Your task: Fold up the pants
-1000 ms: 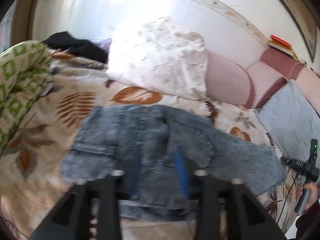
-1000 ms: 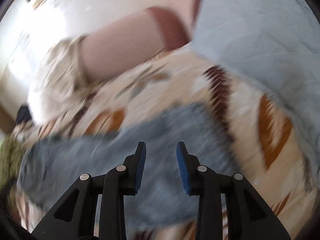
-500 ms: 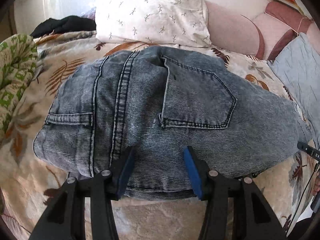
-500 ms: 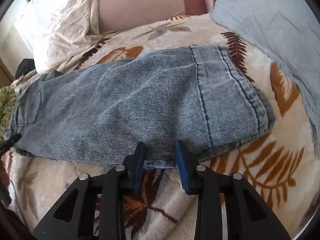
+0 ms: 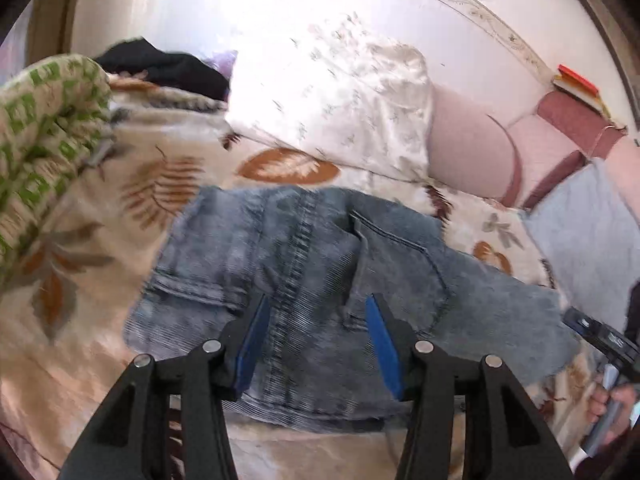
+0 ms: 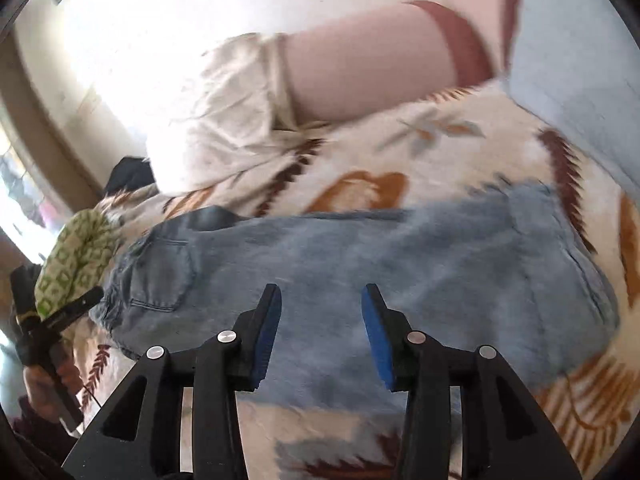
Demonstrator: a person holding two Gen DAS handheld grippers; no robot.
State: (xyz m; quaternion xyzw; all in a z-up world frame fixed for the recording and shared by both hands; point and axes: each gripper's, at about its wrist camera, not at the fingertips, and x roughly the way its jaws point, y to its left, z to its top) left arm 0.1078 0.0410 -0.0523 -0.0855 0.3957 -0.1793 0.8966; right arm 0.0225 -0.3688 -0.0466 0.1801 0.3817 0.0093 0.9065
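From your left wrist camera, your left gripper [image 5: 316,320] hangs over the near, waistband end of the pants [image 5: 320,280], its blue pads spread about halfway apart with denim showing behind the gap but nothing pinched between them. The pants lie flat and folded lengthwise on the leaf-print blanket [image 5: 168,192], back pocket up, the legs running off to the right. Behind them a white floral pillow [image 5: 340,100] leans beside a pink cushion [image 5: 468,152], a grey-blue quilted cushion [image 5: 592,232] sits at the right, a green-patterned cloth [image 5: 44,128] is bunched at the left with a black garment [image 5: 168,68] behind it, and books [image 5: 580,84] rest on the headboard. At the right edge you can see your right hand [image 5: 612,408] holding the other tool. From your right wrist camera, blurred by motion, your right gripper [image 6: 320,312] floats above the leg section of the pants [image 6: 360,264]; its jaws have just been opening, now stand moderately apart, and grip nothing. The pants stretch across the blanket [image 6: 460,152] from the pocket end at the left to the hem at the right. At the far left your left hand [image 6: 40,376] grips its handle, beside the green cloth [image 6: 76,256].
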